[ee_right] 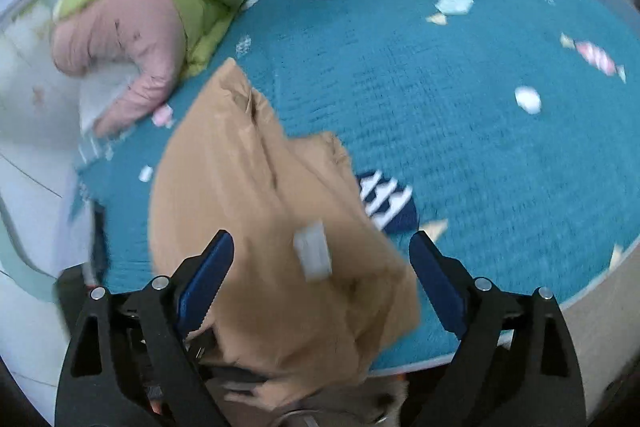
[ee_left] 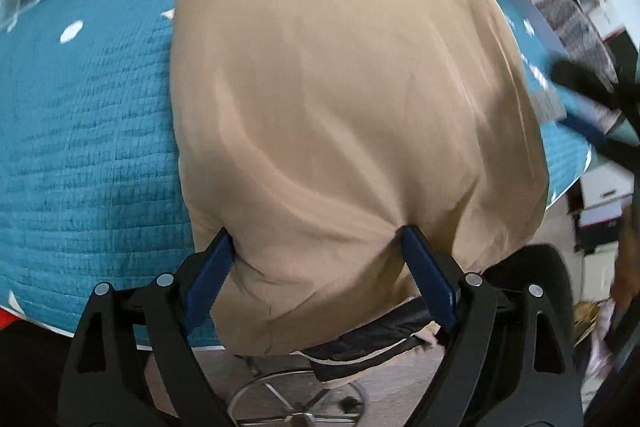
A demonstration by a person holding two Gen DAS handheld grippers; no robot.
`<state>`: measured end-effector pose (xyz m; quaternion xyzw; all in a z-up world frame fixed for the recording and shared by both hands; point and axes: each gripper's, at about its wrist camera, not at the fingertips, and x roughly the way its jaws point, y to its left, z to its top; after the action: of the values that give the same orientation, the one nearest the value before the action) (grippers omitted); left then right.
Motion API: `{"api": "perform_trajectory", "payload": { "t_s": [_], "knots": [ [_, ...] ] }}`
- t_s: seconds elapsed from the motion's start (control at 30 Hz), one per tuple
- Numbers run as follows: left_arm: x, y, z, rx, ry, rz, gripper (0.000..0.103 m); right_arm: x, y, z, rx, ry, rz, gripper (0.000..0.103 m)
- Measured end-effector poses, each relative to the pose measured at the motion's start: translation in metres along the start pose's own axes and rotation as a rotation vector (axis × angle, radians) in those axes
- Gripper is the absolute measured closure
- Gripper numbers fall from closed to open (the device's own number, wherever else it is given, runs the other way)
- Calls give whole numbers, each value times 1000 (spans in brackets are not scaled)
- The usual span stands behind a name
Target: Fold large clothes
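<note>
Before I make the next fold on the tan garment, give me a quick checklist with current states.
1. Left gripper around the tan garment: fabric lies between open fingers, not pinched: not ok.
2. Right gripper grasp: fingers apart, fabric between: not ok.
3. Garment supported on the teal bedspread: near edge hangs over the bed edge: not ok.
4. Landing area free: pink and green jackets lie apart from it: ok.
5. White label side up: ok.
6. Layers underneath flat: cannot tell.

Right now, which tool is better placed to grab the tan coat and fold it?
Probably the left tool: its fingers sit open on both sides of the tan coat edge. The right tool is open too, over a bunched corner.
</note>
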<state>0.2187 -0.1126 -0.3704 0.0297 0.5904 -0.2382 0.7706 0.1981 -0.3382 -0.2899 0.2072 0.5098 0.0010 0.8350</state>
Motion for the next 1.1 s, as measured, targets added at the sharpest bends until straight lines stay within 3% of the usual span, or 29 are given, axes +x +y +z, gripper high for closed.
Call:
{"api": "perform_trajectory", "payload": {
  "t_s": [0.07,0.13,0.27,0.33,0.4,0.5,0.63,0.87,0.93,1.1],
  "knots": [
    [4,-7,-1,29,2,17,19,19,-15,3,29,47,-12,17],
    [7,-9,-2,46,5,20,19,44,-27,1,39,162,58,16],
    [6,2,-3,31,8,-25,17,75,-59,-13,108,290,188,12],
    [-4,10,-1,15,5,-73,17,85,-76,-19,135,323,201,11],
    [-19,22,0,-8,-34,-140,17,89,-91,-25,164,329,208,11],
    [-37,51,6,-113,-89,-163,17,88,-111,-37,221,319,259,11],
    [-18,89,13,-241,-30,-159,17,78,-117,-42,256,330,312,11],
    [4,93,24,-263,10,-180,17,78,-128,-53,356,404,469,9],
    [5,93,29,-257,15,-184,17,80,-128,-60,333,438,469,9],
    [11,87,25,-278,19,-244,17,84,-117,-66,248,416,440,6]
  ]
}}
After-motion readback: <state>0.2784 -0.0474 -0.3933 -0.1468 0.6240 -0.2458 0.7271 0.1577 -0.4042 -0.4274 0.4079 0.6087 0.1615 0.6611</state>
